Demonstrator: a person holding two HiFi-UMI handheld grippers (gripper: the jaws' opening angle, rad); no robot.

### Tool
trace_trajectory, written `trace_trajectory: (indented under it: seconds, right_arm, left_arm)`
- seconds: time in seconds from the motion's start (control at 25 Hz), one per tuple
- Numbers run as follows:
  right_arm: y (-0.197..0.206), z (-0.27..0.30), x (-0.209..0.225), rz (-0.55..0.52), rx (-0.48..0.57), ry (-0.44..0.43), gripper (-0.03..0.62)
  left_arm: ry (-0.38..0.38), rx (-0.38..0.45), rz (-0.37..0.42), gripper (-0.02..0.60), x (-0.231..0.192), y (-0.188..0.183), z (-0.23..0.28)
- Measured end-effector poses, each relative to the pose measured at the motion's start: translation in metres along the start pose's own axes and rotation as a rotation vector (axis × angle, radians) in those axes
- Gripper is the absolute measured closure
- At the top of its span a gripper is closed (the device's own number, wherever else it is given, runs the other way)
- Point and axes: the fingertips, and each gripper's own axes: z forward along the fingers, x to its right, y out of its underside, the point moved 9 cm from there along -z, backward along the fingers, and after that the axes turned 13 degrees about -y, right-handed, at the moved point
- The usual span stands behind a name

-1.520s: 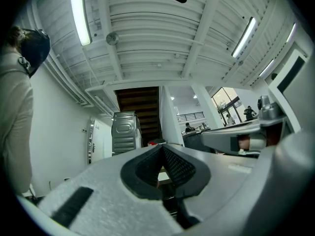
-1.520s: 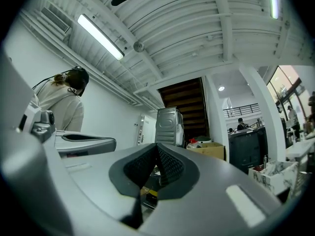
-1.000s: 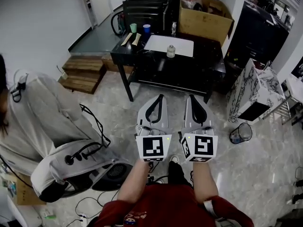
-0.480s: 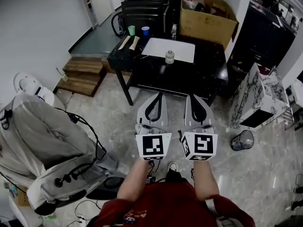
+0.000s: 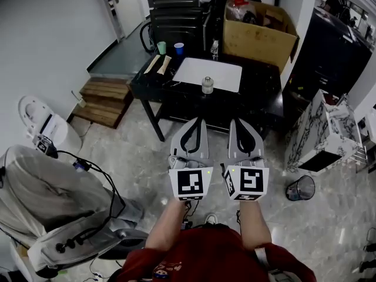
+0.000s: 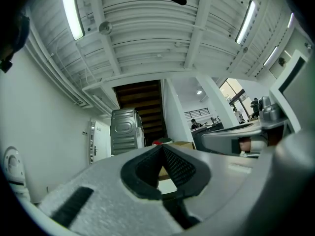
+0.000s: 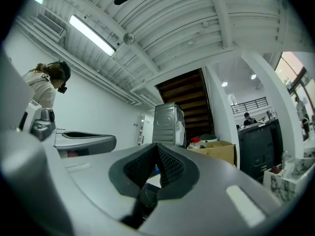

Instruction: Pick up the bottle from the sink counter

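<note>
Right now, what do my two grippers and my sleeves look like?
The left gripper and right gripper look alike. Each has pale grey jaws that taper to a point, lined with black ribbed pads. Each also carries a white cube printed with black square markers. You are wearing a red top.

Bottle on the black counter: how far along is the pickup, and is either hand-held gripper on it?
Done: nothing. The bottle stands upright on the white mat on the black counter, untouched. In hand: nothing. The left hand-held gripper and right hand-held gripper are shut and empty, side by side over the floor, short of the bottle. Left to do: approach, open one, grasp, lift.
</note>
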Motion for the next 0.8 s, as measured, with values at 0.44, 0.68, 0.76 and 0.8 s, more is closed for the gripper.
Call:
trace_trajectory:
  seconds: [0.44, 0.68, 0.76, 0.8]
  right_arm:
    - [0.018, 0.035, 0.064, 0.033, 0.014, -0.039, 0.592]
    - [0.028, 0.055, 0.077, 0.045, 0.011, -0.070, 0.592]
    - [0.032, 0.063, 0.078, 0.046, 0.007, -0.079, 0.592]
    - [0.034, 0.067, 0.078, 0.047, 0.005, -0.081, 0.592]
  left_arm:
    - [-0.033, -0.015, 0.007, 0.578, 0.032, 0.018, 0.061]
    - [-0.061, -0.031, 0.013, 0.578, 0.033, 0.029, 0.077]
    - [-0.069, -0.024, 0.017, 0.578, 0.030, 0.032, 0.083]
    - [-0.070, -0.029, 0.018, 0.578, 0.028, 0.034, 0.086]
